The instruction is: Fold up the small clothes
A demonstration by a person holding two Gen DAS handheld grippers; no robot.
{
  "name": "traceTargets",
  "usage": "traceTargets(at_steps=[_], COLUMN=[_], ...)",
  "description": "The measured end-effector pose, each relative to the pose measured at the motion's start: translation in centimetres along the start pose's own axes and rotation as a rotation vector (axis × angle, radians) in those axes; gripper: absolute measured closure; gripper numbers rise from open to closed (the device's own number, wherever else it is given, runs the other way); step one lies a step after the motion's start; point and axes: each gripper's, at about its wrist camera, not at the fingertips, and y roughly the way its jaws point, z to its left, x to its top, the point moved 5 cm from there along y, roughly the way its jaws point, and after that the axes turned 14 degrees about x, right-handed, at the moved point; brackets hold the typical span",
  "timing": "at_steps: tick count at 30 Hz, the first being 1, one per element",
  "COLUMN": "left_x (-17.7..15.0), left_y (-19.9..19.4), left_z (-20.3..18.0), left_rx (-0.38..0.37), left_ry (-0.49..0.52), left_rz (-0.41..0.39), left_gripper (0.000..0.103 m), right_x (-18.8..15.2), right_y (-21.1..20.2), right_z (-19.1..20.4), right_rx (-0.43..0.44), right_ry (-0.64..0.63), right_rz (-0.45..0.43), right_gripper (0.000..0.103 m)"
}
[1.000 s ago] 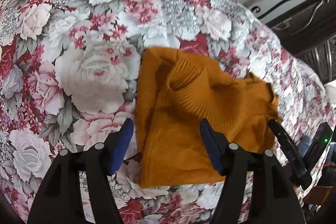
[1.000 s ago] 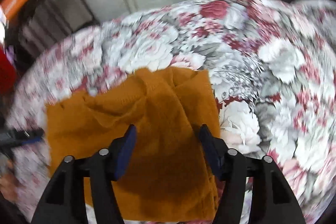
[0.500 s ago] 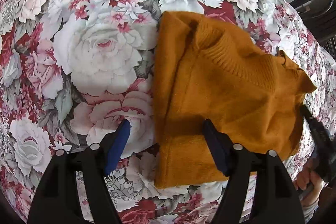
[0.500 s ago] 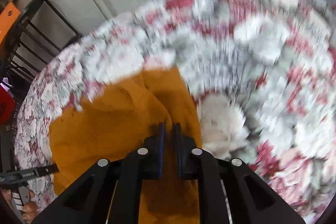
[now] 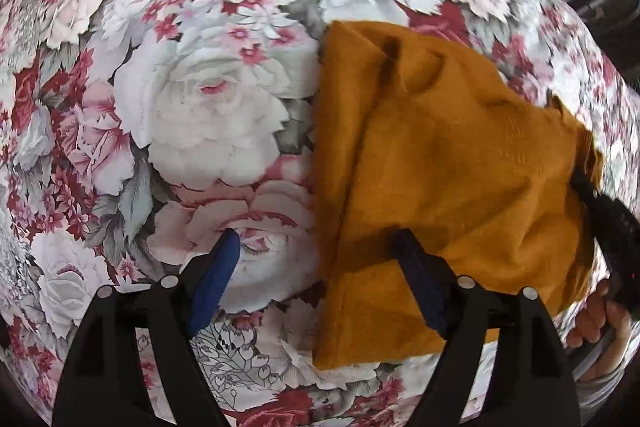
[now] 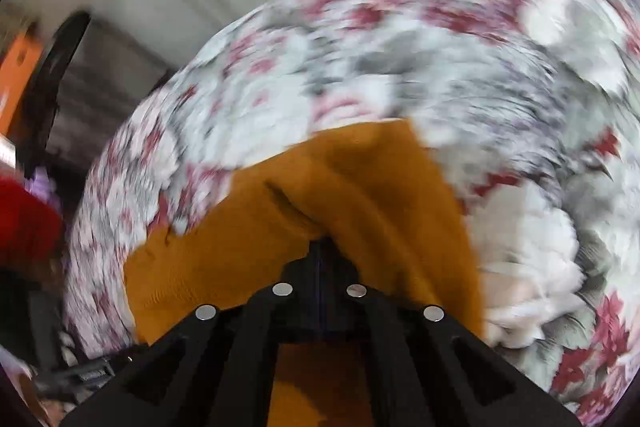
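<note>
Floral bedspread (image 5: 192, 115) beneath your sweater (image 5: 440, 163), collar toward its far edge; left tool (image 5: 316, 267) opening astride its side edge, right tool (image 6: 320, 251) clamped on a fold.

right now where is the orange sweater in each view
Left wrist: orange sweater lies right of centre, its left edge between the open left claw fingers.
Right wrist: it fills the lower centre, pinched in the shut right claw.
Shared landmark: the floral sheet.

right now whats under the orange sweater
The orange sweater lies on the floral cloth, which shows all round it. Whether anything else sits beneath cannot be seen; the knit covers that patch. The right gripper is shut on its edge.
</note>
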Motion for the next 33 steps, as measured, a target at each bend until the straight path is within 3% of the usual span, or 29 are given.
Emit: traceTargets(at_steps=[3,6,7,9,12,14,17,18,21,23,26,29,31,33], left_x=[0.5,0.3,0.1,-0.7,-1.9,-2.1,-2.5,-2.6,-3.2,-3.8,-5.0,-6.4,-5.8,-5.5], left_y=[-1.8,-3.4,-3.4,-1.7,1.2,1.8,1.7,1.5,1.1,1.6,1.9,2.2,2.0,1.5], left_z=[-0.4,-2.4,-2.9,-4.1,-4.2,-3.8,-3.5,-2.9,-2.6,-2.1,-1.4,0.0,1.1,2.2], left_rx=[-0.026,-0.085,-0.079,0.01,0.039,0.038,0.03,0.025,0.027,0.028,0.026,0.024,-0.005,-0.034], left_ry=[-0.003,0.061,0.083,0.147,0.123,0.093,0.068,0.06,0.062,0.058,0.063,0.047,0.024,-0.012], left_rz=[-0.085,-0.15,-0.151,-0.104,0.007,0.038,0.052,0.049,0.04,0.051,0.061,0.072,0.086,0.079], left_gripper=[0.028,0.028,0.028,0.028,0.016,0.009,0.01,0.01,0.011,0.011,0.011,0.011,0.012,0.014], right_x=[0.0,-1.1,-2.1,-3.9,-6.2,-8.0,-8.2,-8.0,-7.1,-7.6,-8.9,-8.7,-8.3,-8.1], right_y=[-1.5,-1.1,-0.4,1.2,3.7,6.2,6.6,6.1,4.4,5.5,9.9,12.7,12.2,10.3], right_z=[3.4,7.7,9.5,11.4,11.8,10.4,9.3,9.9,13.8,15.2,14.5,12.9,12.8,13.6], right_rx=[0.002,0.157,0.211,0.252,0.246,0.162,0.155,0.149,0.2,0.222,0.143,0.18,0.207,0.215], right_ry=[-0.11,-0.174,-0.211,-0.245,-0.247,-0.236,-0.173,-0.178,-0.285,-0.281,-0.244,-0.128,-0.093,-0.162], right_rz=[-0.048,-0.012,0.029,0.102,0.205,0.317,0.293,0.279,0.222,0.253,0.344,0.318,0.314,0.307], right_gripper=[0.097,0.097,0.097,0.097,0.097,0.103,0.102,0.097,0.097,0.097,0.101,0.103,0.103,0.098])
